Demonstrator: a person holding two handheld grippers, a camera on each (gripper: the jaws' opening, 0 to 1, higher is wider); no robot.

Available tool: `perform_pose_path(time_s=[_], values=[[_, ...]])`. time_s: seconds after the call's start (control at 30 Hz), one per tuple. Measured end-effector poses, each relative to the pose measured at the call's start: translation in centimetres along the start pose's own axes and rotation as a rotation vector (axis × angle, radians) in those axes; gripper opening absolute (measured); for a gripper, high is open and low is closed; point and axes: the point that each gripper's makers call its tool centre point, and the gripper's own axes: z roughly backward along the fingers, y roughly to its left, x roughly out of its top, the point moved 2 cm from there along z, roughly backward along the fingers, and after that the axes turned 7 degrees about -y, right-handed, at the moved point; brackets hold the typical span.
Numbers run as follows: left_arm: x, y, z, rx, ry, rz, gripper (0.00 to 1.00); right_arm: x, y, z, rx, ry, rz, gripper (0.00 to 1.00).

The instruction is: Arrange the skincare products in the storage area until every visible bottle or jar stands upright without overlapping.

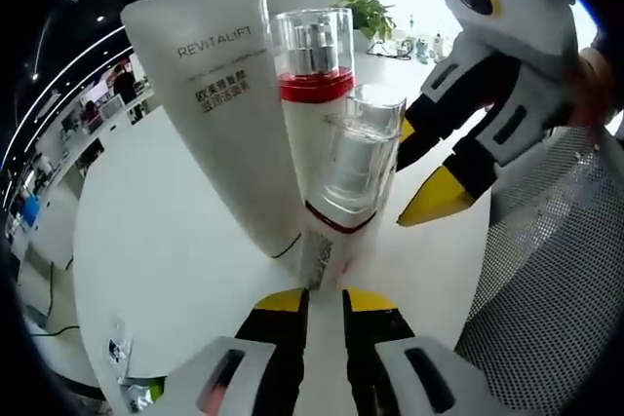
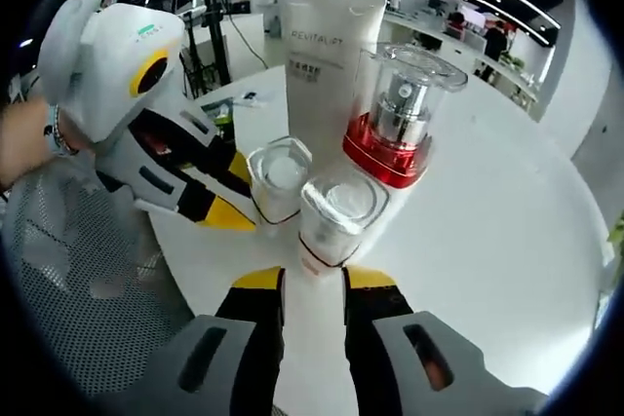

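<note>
A white REVITALIFT tube [image 1: 219,94] [image 2: 327,46] stands upright on the round white table [image 1: 166,260]. Beside it stands a pump bottle with a red band and clear cap [image 1: 314,70] [image 2: 402,129]. A small clear-capped white bottle [image 1: 346,177] [image 2: 278,177] leans in front of them, and my left gripper [image 1: 325,301] is shut on its base. A second small clear-capped bottle [image 2: 336,207] has its white body between the close-set jaws of my right gripper [image 2: 314,284], which enters the left gripper view from the right [image 1: 419,172]. My left gripper comes in from the left of the right gripper view [image 2: 234,192].
A grey mesh chair [image 1: 546,270] [image 2: 78,270] sits against the table edge by the grippers. A green plant [image 1: 369,12] and small items stand at the far side of the table. A person's hand [image 2: 24,138] holds the left gripper. An open office lies beyond.
</note>
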Motion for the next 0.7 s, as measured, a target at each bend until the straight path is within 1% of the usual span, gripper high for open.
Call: perform_pose_path(time_s=[0.33,0.47,0.57,0.7], values=[[0.0,-0.6,-0.6,-0.011,0.003,0.02,0.14,0.6,0.2,-0.1,0.001,-0.025,0.014,0.21],[0.2,-0.7,-0.7,-0.01,-0.002,0.018,0.14,0.6,0.1,-0.1,-0.013,-0.024,0.029,0.2],[0.2,-1.1,-0.8,-0.024,-0.002,0.039,0.14,0.5,0.2,-0.1,-0.014,-0.022,0.032,0.19],[0.1,-1.4,-0.9,-0.032,0.002,0.034,0.14,0.5,0.3,-0.2,-0.015,-0.022,0.048,0.18]])
